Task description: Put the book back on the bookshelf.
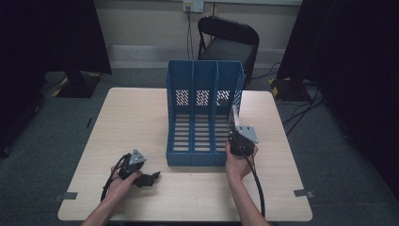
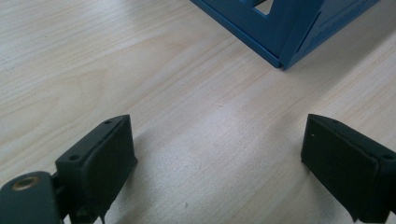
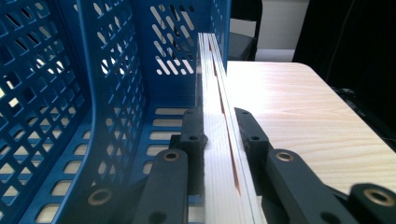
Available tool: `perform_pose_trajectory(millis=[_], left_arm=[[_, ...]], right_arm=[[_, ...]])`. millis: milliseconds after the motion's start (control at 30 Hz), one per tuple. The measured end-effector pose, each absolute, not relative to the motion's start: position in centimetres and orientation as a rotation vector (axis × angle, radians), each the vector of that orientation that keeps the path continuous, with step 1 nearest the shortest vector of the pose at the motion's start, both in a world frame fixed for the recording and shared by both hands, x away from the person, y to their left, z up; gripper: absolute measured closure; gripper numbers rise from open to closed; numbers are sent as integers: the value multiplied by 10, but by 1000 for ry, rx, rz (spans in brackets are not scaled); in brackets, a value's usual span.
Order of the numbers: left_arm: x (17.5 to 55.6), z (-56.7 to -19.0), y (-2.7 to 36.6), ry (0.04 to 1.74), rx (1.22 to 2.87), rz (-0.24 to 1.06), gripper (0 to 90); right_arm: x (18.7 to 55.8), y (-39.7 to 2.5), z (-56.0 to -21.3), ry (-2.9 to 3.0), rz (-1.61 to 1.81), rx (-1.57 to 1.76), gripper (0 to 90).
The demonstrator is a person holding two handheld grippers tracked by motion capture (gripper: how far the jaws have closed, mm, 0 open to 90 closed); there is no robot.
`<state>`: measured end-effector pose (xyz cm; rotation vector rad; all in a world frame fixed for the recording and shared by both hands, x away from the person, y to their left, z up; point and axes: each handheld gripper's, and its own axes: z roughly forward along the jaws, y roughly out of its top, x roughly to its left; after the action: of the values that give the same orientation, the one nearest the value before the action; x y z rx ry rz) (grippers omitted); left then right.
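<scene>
Clamping the thin book [image 3: 219, 140] edge-on, your right gripper [image 3: 219, 135] holds its long axis pointing into the blue file rack's [image 1: 181, 84] rightmost slot, while your left gripper [image 2: 219, 154] rests wide apart beside the rack.

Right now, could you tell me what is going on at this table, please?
A person is filing a thin book into a blue three-slot file rack. The right claw is shut on the book's edge, holding it upright at the rack's rightmost slot. The left claw is open and holds nothing, low over the wooden table near the rack's front corner.
</scene>
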<state>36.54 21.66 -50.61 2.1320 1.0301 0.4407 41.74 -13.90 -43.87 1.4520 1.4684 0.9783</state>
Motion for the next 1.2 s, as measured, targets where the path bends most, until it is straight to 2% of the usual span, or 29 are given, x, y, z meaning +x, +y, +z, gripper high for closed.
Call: perform_pose_trajectory(millis=[300, 333, 433, 500, 900, 1000, 1200], left_arm=[[365, -506, 217, 1030, 2132, 440, 94], [365, -506, 217, 1030, 2133, 441, 94], [365, -506, 217, 1030, 2132, 441, 94], [365, -506, 217, 1030, 2132, 441, 94], [365, -506, 217, 1033, 2129, 443, 95], [364, -506, 216, 1033, 2127, 443, 95], [364, -506, 216, 1034, 2126, 443, 95]], right_arm=[[418, -140, -438, 1485, 963, 1431, 746], [418, -140, -438, 1484, 965, 1437, 713], [419, -142, -439, 1485, 970, 1448, 688], [419, -144, -438, 1484, 984, 1441, 610], [423, -147, -438, 1555, 1064, 1476, 427], [424, -150, -435, 1584, 1115, 1480, 311], [425, -158, -433, 1643, 1196, 1482, 204]])
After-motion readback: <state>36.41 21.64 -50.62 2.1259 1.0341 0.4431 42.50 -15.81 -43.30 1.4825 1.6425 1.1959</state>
